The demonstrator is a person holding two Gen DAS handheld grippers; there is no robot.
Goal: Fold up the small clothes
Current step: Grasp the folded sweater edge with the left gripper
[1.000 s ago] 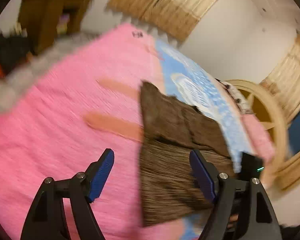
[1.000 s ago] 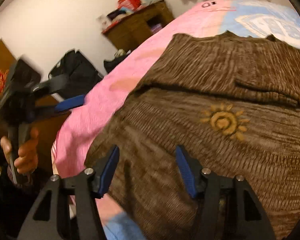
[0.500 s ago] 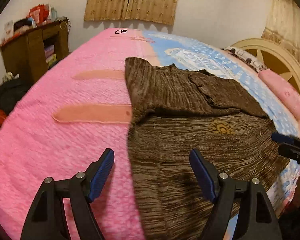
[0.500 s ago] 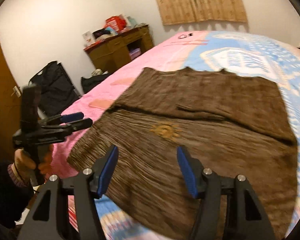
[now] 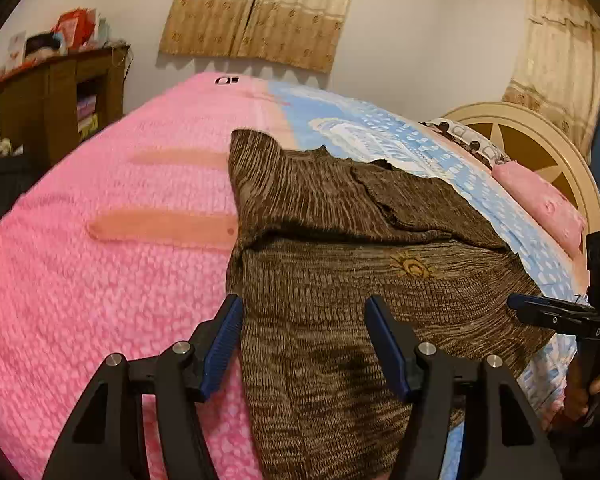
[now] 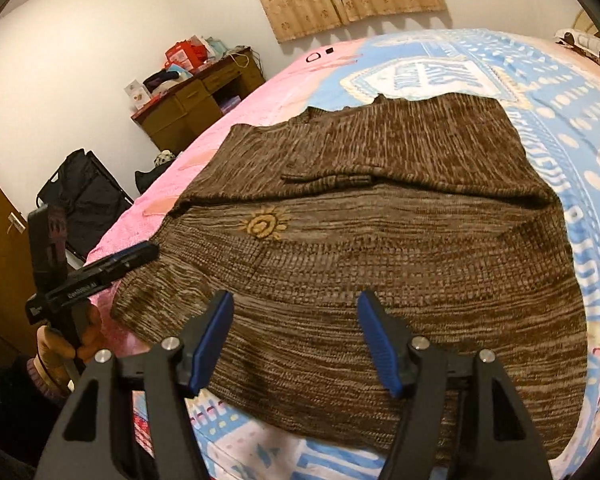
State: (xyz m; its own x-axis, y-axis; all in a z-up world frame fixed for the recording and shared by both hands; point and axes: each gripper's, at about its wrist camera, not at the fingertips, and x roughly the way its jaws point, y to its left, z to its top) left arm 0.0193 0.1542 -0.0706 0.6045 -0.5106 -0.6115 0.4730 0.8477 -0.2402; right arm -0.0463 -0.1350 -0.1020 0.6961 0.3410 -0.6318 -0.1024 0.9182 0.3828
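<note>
Item: brown knit sweater (image 6: 380, 248) with a small sun motif (image 6: 265, 225), lying flat on the bed (image 5: 100, 280) across the seam where the pink half of the cover meets the blue printed half (image 6: 580, 120). Its far portion is already doubled over the body, with one sleeve resting on top.

Left tool (image 5: 302, 344) — jaws apart, nothing between them, poised over the sweater's near left edge. Right tool (image 6: 294, 340) — jaws apart, empty, above the near hem.

Change noted: a second ago both views were blurred and tilted, your tools swinging; half a second ago they levelled out; now they sit lower and nearer the hem, and the garment has not shifted. You appear to have released it and to be lining up the next fold. Judged roughly half done.

Surroundings: wooden cabinet (image 5: 60, 100) with clutter on top, curtains (image 5: 260, 12), round headboard (image 5: 540, 152), pink pillow (image 5: 540, 208).
</note>
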